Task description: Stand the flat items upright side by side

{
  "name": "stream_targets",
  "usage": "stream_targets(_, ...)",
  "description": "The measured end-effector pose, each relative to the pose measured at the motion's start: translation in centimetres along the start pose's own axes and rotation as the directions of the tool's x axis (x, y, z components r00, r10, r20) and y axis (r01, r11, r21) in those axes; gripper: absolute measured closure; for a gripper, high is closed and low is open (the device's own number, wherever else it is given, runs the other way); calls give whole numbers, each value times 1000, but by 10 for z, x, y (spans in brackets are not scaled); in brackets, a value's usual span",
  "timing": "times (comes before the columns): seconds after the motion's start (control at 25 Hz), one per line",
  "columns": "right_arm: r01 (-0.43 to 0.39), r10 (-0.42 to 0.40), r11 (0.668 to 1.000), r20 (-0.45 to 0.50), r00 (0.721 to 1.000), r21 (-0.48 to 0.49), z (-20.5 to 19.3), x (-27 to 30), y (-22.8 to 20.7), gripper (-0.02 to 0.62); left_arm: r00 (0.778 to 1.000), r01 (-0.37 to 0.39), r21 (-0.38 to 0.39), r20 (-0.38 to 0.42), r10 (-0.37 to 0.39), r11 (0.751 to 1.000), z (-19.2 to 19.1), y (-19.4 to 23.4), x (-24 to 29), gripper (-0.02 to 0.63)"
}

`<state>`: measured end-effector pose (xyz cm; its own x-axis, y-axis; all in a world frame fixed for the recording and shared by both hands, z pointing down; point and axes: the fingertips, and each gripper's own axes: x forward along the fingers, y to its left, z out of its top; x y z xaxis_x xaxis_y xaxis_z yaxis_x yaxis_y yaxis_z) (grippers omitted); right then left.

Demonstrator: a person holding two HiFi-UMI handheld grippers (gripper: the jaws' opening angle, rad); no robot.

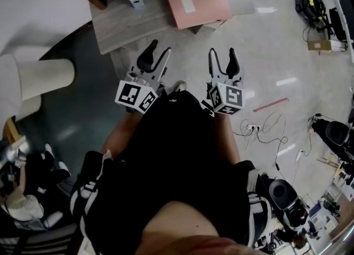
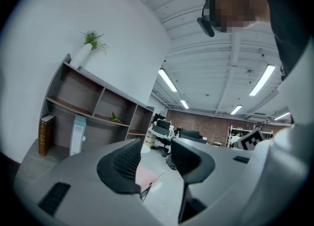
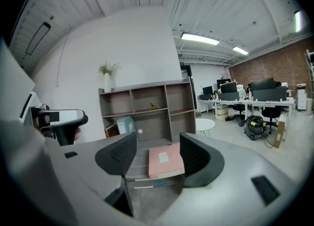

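A pink flat folder (image 1: 198, 5) lies flat on the low grey shelf unit's ledge (image 1: 127, 24), ahead of both grippers. In the right gripper view the pink folder (image 3: 166, 161) shows between the jaws, still some way off. Behind it, at the shelf's left end, a light blue box (image 3: 125, 124) and a brown book (image 3: 111, 130) stand upright. My left gripper (image 1: 159, 50) and right gripper (image 1: 223, 52) are held side by side over the floor. Both are open and empty. In the left gripper view a corner of the folder (image 2: 147, 177) peeks between the open jaws.
The grey shelf unit (image 3: 147, 107) has open compartments and a vase with a plant (image 3: 106, 80) on top. A round white table (image 3: 205, 122) and office desks stand to the right. Cables and a power strip (image 1: 251, 128) lie on the floor, beside a red strip (image 1: 271, 104).
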<state>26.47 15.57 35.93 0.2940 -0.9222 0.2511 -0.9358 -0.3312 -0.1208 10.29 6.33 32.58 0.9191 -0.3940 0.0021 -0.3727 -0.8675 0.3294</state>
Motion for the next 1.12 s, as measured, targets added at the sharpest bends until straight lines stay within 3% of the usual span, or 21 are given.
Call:
stream_targets(0.12, -12, 12, 1000, -15, 1000, 8, -1, 4, -15, 310, 999, -27, -2, -21, 27, 1000, -7, -5, 7, 422)
stream_targets(0.4, -5, 8, 998, -50, 999, 63, -14, 17, -40, 310, 996, -6, -10, -85, 5, 1000, -26, -7, 34, 422)
stream_targets(0.68, 7, -4, 999, -59, 998, 50, 0, 79, -67, 309, 995, 7, -24, -96, -9, 1000, -36, 17, 98, 422)
stream_targets(0.88, -38, 39, 999, -92, 995, 10, 13, 142, -76, 308, 995, -44, -43, -93, 40, 998, -35, 51, 139, 422)
stream_targets(1.12, -93, 95, 995, -196, 976, 20, -5, 195, -98, 305, 981, -126, -43, -152, 118, 991, -53, 91, 169, 420)
